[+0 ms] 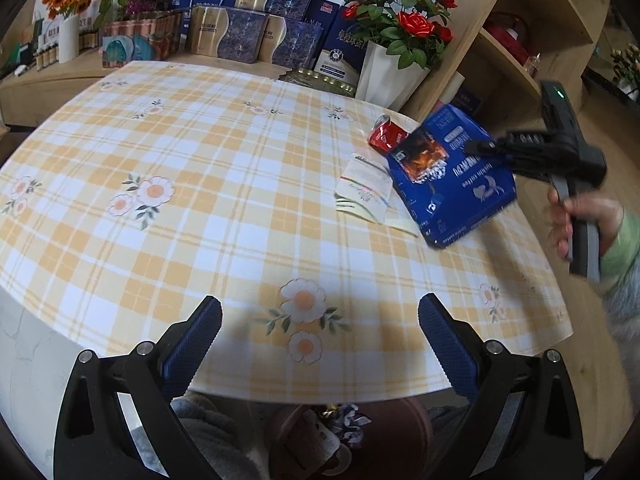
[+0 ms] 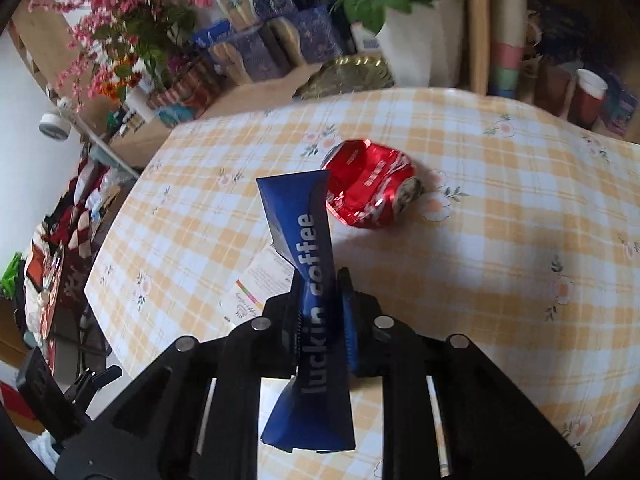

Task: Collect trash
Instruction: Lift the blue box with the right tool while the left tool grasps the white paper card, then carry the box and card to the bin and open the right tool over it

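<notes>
Two pieces of trash lie on the desk (image 1: 168,248) and a third is in the air. The right tongs (image 2: 320,300) are clamped on a flattened blue coffee bag (image 2: 316,264), pinching it across its narrow side so the bag sticks out ahead of the pads and also back toward the camera. From the left wrist view the same bag (image 1: 452,184) hangs tilted above the desk's right part, held by the right tongs (image 1: 478,147), with a person's hand (image 1: 576,220) on the handle beyond the desk's right edge.

A crushed red can (image 2: 370,184) lies on its side just past the bag's far end. A white paper slip (image 1: 366,186) lies flat beside it, partly covered from view by the bag.

The left tongs (image 1: 320,340) stand wide apart with nothing between them, over the near edge of the desk. Most of the checked cloth to the left and centre is bare. The far edge is crowded by boxes (image 1: 256,36) and a white pot of red roses (image 1: 394,76); a wooden shelf (image 1: 516,40) stands close at the far right corner. Below the near edge sits a brown bin (image 1: 352,440) with scraps in it.
</notes>
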A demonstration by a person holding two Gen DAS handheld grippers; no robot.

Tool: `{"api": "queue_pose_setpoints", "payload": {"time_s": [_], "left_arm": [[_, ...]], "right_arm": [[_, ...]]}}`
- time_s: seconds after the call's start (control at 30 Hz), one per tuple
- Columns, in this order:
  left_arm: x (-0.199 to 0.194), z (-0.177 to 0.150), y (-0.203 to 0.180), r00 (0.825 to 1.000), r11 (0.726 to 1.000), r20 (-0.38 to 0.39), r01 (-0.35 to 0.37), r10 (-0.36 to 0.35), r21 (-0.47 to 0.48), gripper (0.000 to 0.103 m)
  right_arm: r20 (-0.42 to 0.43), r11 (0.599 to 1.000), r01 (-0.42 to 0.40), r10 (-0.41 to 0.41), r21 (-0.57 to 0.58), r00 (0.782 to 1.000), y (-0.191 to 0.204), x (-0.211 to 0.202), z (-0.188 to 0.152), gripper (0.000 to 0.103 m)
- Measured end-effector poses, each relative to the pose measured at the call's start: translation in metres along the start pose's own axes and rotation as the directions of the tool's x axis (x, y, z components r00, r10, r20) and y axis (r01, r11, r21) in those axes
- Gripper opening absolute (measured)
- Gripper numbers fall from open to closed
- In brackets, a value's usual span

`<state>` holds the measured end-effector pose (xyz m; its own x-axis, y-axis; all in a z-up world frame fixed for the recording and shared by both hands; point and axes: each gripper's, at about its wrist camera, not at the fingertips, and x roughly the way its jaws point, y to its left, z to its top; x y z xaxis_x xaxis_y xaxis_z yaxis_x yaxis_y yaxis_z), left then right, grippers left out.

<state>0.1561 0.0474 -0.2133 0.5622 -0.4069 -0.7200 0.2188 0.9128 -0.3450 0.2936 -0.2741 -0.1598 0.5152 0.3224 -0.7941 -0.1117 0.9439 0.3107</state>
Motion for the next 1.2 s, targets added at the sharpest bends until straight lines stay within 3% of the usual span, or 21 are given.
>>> {"api": "queue_pose_setpoints", "payload": {"time_s": [0.07,0.3,0.43,0.73,0.8,0.83,0.87,0.93,1.0,1.07,1.2], "left_arm": [[0.008,0.009,-0.005,1.0,1.0,-0.004,0.025,-0.025,0.013,0.093],[0.069,0.056,-0.041,0.999,0.989,-0.033,0.03,-0.026,0.142,0.092],[0.127,0.082,-0.069,0.997,0.965,-0.053,-0.038,0.054,0.259,0.092],[0.205,0.116,-0.089,0.973,0.929,-0.15,-0.113,0.175,0.352,0.091],[0.213,0.119,-0.088,0.964,0.923,-0.171,-0.13,0.203,0.362,0.081],[0.215,0.118,-0.088,0.96,0.919,-0.185,-0.13,0.21,0.371,0.059],[0.212,0.119,-0.089,0.959,0.911,-0.17,-0.148,0.228,0.385,0.054],[0.204,0.12,-0.088,0.964,0.922,-0.182,-0.115,0.193,0.369,0.046],[0.191,0.123,-0.086,0.971,0.93,-0.164,-0.105,0.172,0.353,0.025],[0.174,0.127,-0.081,0.976,0.944,-0.17,-0.072,0.133,0.323,0.02],[0.155,0.122,-0.081,0.977,0.943,-0.181,-0.046,0.11,0.328,0.015]], "right_arm": [[0.08,1.0,0.001,-0.002,0.016,0.997,-0.009,-0.017,-0.01,0.02],[0.198,0.996,0.085,-0.09,0.031,0.976,-0.037,-0.058,-0.041,0.02],[0.252,0.993,0.024,-0.052,0.115,0.966,-0.059,-0.076,-0.059,0.02],[0.327,0.97,-0.013,-0.07,0.244,0.942,-0.094,-0.107,-0.101,0.02],[0.333,0.967,-0.011,-0.077,0.256,0.94,-0.097,-0.111,-0.106,0.02],[0.336,0.965,-0.013,-0.079,0.262,0.939,-0.098,-0.114,-0.109,0.02],[0.337,0.964,-0.015,-0.078,0.265,0.938,-0.098,-0.116,-0.112,0.02],[0.335,0.963,-0.02,-0.074,0.27,0.939,-0.098,-0.119,-0.115,0.02],[0.338,0.964,-0.021,-0.073,0.266,0.938,-0.094,-0.123,-0.12,0.02],[0.342,0.964,-0.028,-0.066,0.264,0.938,-0.09,-0.125,-0.124,0.02],[0.344,0.962,-0.054,-0.043,0.268,0.938,-0.08,-0.127,-0.134,0.02]]}}
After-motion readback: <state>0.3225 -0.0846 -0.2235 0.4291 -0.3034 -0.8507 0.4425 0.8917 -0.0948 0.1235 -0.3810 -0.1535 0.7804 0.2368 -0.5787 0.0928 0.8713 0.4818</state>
